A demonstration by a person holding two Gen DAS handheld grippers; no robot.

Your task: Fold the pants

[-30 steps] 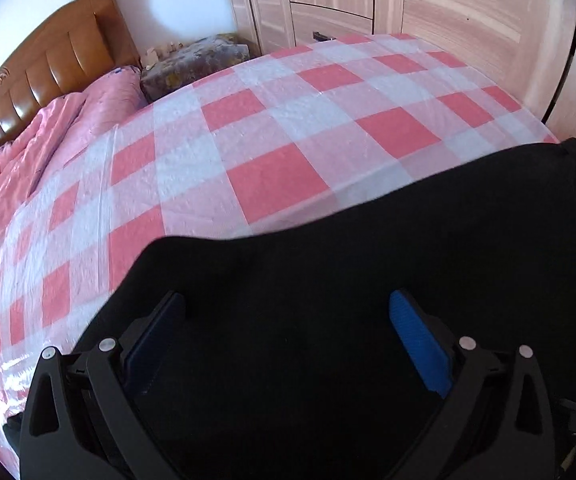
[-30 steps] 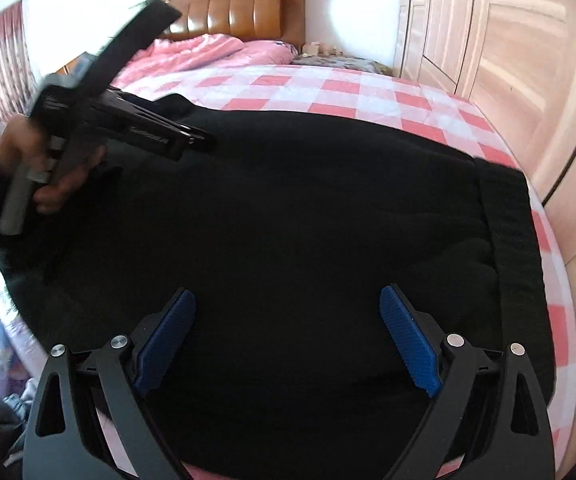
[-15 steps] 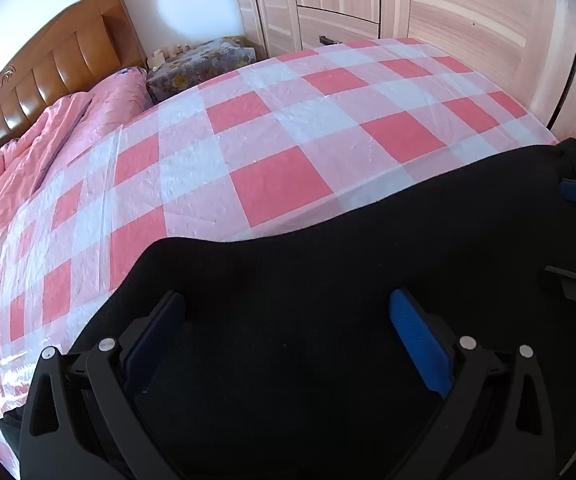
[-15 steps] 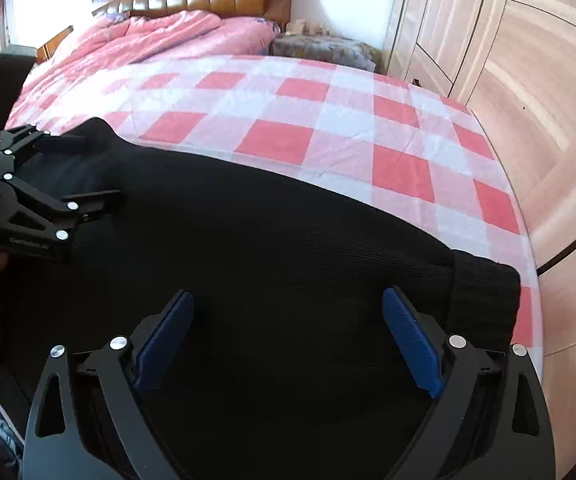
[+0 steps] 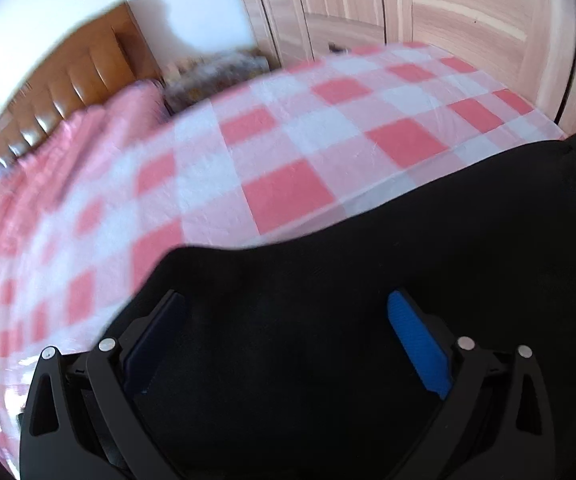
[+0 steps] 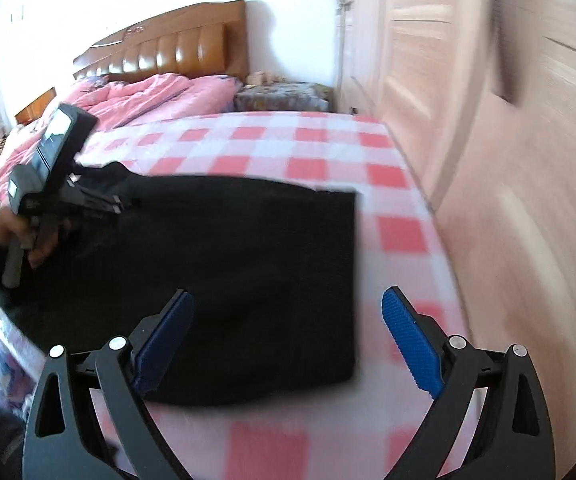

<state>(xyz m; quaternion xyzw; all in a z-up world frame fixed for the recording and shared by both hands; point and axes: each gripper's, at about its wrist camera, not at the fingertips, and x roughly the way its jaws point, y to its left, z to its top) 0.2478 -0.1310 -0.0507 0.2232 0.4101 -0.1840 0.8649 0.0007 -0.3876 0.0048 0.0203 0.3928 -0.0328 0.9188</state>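
Black pants (image 6: 248, 264) are being laid across the checked bed (image 6: 399, 236), long axis running left to right; the left gripper (image 6: 118, 204) is seen at their far left end, the right gripper (image 6: 288, 340) being held released above their squared right edge, the nearer to it, while the left gripper's jaws are also being kept apart, over dark cloth

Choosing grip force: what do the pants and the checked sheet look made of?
Pants: black, matte, thick soft knit or fleece, apparently; no sheen. Sheet: thin pink-and-white checked cloth, faintly crinkled, slight gloss; cotton or synthetic, unclear.
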